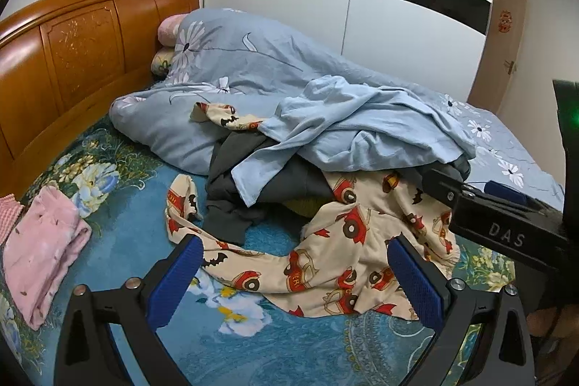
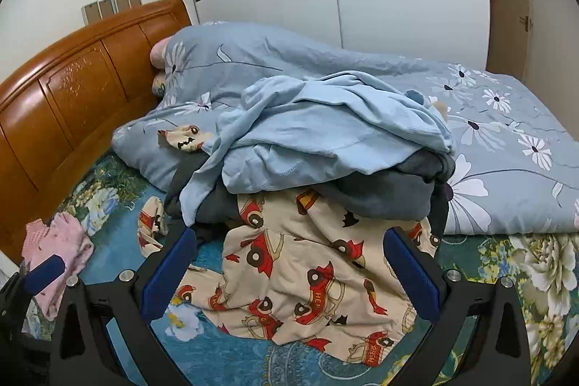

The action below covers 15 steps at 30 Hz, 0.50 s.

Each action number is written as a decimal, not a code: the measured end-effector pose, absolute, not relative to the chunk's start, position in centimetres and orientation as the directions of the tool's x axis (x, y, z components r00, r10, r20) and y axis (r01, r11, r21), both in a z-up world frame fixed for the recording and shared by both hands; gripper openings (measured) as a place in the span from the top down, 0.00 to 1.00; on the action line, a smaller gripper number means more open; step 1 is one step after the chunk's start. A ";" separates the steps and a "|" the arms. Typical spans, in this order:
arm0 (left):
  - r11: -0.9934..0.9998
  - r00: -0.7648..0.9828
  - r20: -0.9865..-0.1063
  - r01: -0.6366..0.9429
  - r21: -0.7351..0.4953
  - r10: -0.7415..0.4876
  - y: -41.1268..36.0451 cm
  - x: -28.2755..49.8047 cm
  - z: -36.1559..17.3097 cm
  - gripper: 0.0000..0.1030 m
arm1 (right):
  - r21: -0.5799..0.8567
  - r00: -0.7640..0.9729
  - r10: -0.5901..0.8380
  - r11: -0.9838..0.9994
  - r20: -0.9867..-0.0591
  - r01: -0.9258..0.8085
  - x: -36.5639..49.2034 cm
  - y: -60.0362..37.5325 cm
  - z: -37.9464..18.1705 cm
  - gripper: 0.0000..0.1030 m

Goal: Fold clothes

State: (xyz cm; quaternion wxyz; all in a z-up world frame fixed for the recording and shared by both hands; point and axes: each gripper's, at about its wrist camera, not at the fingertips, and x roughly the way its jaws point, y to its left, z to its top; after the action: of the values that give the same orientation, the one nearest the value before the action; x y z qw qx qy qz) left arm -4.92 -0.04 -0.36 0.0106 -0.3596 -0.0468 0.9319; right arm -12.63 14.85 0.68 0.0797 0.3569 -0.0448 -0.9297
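A heap of unfolded clothes lies on the bed (image 1: pixel 137 205), which is covered with a blue floral bedspread. Lowest and nearest is a cream pyjama garment (image 1: pixel 336 263) printed with red cars and black bats; it spreads forward over the bedspread, and one end of it pokes out behind the heap against the quilt. On top of it sits a dark grey garment (image 1: pixel 235 183), and over that a crumpled light blue garment (image 1: pixel 362 129). Behind the heap a grey-blue quilt (image 1: pixel 246 53) with white daisies is bunched up towards the wooden headboard (image 1: pixel 72 46). A pink folded garment (image 1: pixel 39 252) lies well apart from the heap, near the bed's left edge.

The left tool (image 1: pixel 295 263) hovers above the near part of the cream pyjama garment with its blue-padded fingers wide apart, clamping nothing. The right tool (image 2: pixel 289 263) hangs likewise over the same garment, fingers spread wide and empty. In the left wrist view the right tool's black body, marked DAS, enters from the right edge just beside the heap.
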 end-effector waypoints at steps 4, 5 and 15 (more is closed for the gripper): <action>-0.995 -0.734 -0.677 0.018 -0.101 0.056 -0.3 -5.3 -0.8 0.00 | 0.111 -0.720 -0.172 -0.985 -0.672 0.131 -13.4 13.9 0.4 0.00; -0.995 -0.732 -0.679 0.019 -0.103 0.056 -0.4 -5.4 -0.9 0.00 | 0.105 -0.717 -0.171 -0.985 -0.676 0.136 -13.6 13.7 0.3 0.00; -0.992 -0.716 -0.696 0.037 -0.120 0.057 -0.8 -6.0 -1.5 0.00 | 0.076 -0.707 -0.165 -0.985 -0.688 0.155 -13.9 12.7 0.2 0.00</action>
State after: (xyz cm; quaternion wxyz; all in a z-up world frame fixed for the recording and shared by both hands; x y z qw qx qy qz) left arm -6.03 -0.77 -1.51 0.0053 -0.3770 -0.0627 0.9241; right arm -13.89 12.68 0.24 0.0866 0.3730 -0.0062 -0.9238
